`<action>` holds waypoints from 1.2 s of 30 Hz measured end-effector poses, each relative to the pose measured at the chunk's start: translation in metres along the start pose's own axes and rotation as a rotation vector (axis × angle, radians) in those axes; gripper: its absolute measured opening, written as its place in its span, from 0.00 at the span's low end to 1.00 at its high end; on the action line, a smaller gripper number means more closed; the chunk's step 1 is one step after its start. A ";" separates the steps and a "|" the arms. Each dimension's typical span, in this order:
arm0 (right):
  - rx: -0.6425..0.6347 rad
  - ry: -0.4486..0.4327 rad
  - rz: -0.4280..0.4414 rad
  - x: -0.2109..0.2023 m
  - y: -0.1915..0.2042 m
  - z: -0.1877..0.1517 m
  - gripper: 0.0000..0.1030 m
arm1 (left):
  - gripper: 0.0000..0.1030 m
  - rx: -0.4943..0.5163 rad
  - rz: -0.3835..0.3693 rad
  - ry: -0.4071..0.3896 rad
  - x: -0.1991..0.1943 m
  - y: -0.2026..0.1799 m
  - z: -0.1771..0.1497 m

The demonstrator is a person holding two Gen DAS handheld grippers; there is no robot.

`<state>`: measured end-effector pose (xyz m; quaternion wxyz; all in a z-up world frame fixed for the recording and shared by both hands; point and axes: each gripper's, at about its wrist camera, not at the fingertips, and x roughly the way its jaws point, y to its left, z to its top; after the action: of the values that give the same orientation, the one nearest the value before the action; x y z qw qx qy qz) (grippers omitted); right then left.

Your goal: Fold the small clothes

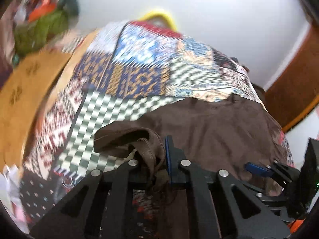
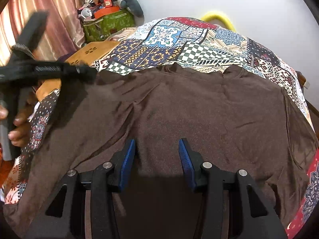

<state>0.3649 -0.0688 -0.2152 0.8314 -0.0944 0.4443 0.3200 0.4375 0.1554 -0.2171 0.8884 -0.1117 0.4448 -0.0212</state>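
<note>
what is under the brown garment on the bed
The brown garment lies spread on a patchwork bedcover, which shows all round its edges. The part of the cover beneath the cloth is hidden, so anything else under it cannot be seen.

open bedspread [image 2: 199, 45] beyond brown garment [image 2: 179, 109]

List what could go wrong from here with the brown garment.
1. The left gripper pinches only a bunched hem of the brown garment, so the cloth might slip out as it is lifted.
2. The right gripper is open over the cloth and pins nothing; a pull may drag the whole garment and rumple the patchwork sheet.
</note>
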 end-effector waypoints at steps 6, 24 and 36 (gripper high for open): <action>0.051 0.017 0.037 -0.002 -0.008 0.003 0.43 | 0.10 0.158 -0.026 0.046 0.005 -0.050 -0.008; 0.053 -0.038 0.057 -0.037 -0.008 0.028 0.43 | 0.48 0.235 -0.054 0.104 -0.015 -0.057 -0.056; -0.013 0.024 0.048 0.008 0.018 0.044 0.43 | 0.49 -0.053 0.026 0.132 -0.002 0.061 -0.037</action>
<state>0.3868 -0.0322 -0.1934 0.8175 -0.0931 0.4541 0.3418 0.4035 0.2088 -0.2501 0.8540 -0.1278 0.5043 -0.0053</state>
